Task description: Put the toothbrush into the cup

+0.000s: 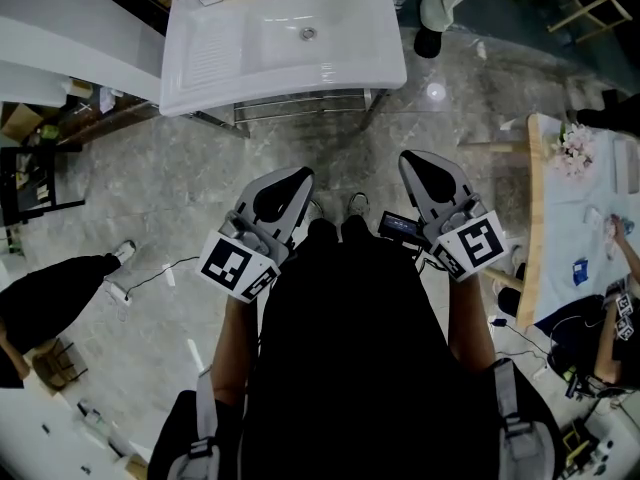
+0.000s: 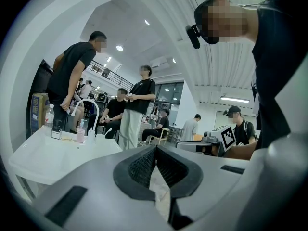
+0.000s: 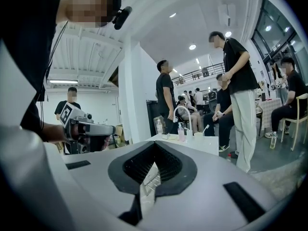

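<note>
Lab hall: freestanding washbasin (image 1: pixel 210 58), seated onlookers (image 2: pixel 115 112)

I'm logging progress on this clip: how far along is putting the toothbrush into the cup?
Nothing is in hand: the left gripper and right gripper have jaws shut and empty, short of the sink. By the tap, a thin stick, perhaps the toothbrush, leans out of the cup, too small to be sure. If so, the job looks done; if not, all is left.
</note>
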The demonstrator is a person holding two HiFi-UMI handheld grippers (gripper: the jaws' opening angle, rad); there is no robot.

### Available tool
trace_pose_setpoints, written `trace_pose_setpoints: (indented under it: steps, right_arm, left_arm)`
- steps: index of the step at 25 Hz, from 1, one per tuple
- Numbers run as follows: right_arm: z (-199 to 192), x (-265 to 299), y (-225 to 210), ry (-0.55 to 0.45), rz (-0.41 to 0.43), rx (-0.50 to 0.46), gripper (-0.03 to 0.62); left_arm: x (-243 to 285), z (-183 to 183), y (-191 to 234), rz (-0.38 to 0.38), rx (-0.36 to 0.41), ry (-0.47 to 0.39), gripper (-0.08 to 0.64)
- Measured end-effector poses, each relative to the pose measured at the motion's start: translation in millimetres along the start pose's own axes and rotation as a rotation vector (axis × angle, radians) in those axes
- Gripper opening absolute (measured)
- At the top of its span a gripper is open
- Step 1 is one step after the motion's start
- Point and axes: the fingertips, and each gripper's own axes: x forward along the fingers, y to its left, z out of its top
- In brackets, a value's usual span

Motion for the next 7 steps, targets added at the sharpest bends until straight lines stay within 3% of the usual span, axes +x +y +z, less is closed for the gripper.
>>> trace_pose_setpoints:
  steps: [7]
  right_arm:
    - [-2.5, 1.6, -0.4, 0.002, -0.016, 0.015, 0.017]
  left_arm:
    - [-2.0, -2.3, 5.9, 0.000, -0.001, 0.004, 0.011]
